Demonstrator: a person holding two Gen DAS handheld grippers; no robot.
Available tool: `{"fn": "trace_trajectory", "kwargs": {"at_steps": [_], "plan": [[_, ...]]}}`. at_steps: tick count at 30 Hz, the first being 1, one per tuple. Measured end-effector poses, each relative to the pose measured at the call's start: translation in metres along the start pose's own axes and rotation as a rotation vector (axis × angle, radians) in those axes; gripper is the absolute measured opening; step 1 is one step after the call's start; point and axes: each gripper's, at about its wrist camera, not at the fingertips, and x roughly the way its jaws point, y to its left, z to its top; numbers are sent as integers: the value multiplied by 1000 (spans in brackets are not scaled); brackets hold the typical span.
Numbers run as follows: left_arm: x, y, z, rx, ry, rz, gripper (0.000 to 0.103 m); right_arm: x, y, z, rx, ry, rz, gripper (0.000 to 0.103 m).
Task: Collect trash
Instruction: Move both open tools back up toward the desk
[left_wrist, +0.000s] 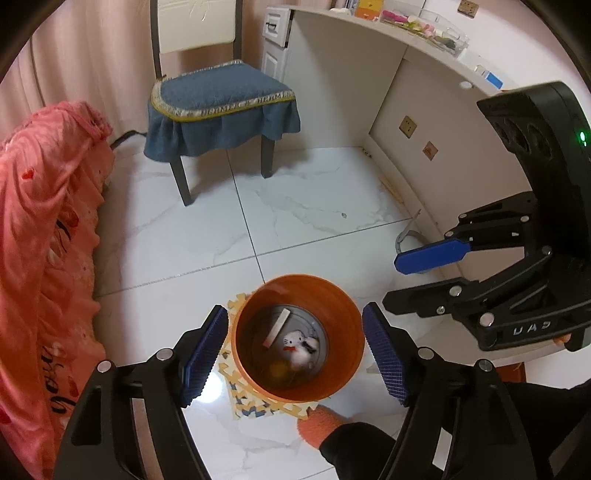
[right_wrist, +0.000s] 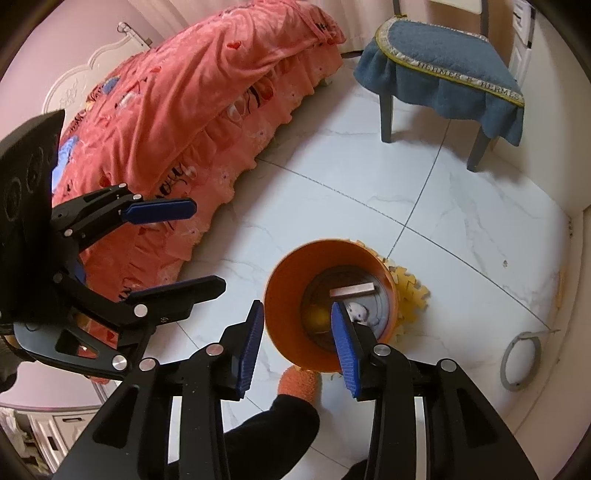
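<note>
An orange bin (left_wrist: 347, 332) stands upright on the white tile floor, on a small foam puzzle mat (left_wrist: 251, 406). Inside it lie a pale stick (left_wrist: 277, 326), a white plush toy (left_wrist: 299, 343) and something yellow (left_wrist: 279, 369). My left gripper (left_wrist: 295, 354) hangs over the bin, open, with nothing between its blue pads. My right gripper (right_wrist: 298, 347) is also open and empty, above the bin's (right_wrist: 291, 295) near rim. Each view shows the other gripper off to the side: the right one (left_wrist: 410, 277), the left one (right_wrist: 207, 247).
A person's foot in an orange sock (left_wrist: 317, 424) and a dark trouser leg stand right by the bin. A grey ring (right_wrist: 521, 365) lies on the floor by the desk base. A chair with a blue cushion (left_wrist: 221, 99), a pink-covered bed (right_wrist: 203, 92) and a white desk (left_wrist: 369, 37) surround the floor.
</note>
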Motion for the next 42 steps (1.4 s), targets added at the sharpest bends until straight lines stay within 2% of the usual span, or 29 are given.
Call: {"fn": "trace_trajectory", "kwargs": {"at_steps": [7, 11, 15, 18, 23, 31, 34, 42], "plan": [[-40, -23, 15, 54, -14, 41, 75, -61, 13, 6, -26, -60, 32, 41], [-73, -44, 28, 71, -47, 50, 82, -110, 16, 3, -37, -108, 58, 43], [-105, -68, 41, 87, -108, 48, 82, -164, 20, -5, -75, -172, 48, 44], [-121, -83, 51, 89, -133, 54, 82, -202, 21, -14, -96, -224, 39, 53], [-143, -114, 67, 127, -180, 50, 82, -257, 18, -34, -140, -304, -1, 60], [-166, -168, 86, 231, -223, 8, 82, -325, -5, -67, -145, -376, -31, 63], [-170, -188, 93, 268, -236, -8, 88, -350, -22, -82, -124, -404, -41, 65], [-166, -240, 114, 368, -237, -77, 88, -394, -74, -129, -15, -469, -111, 66]]}}
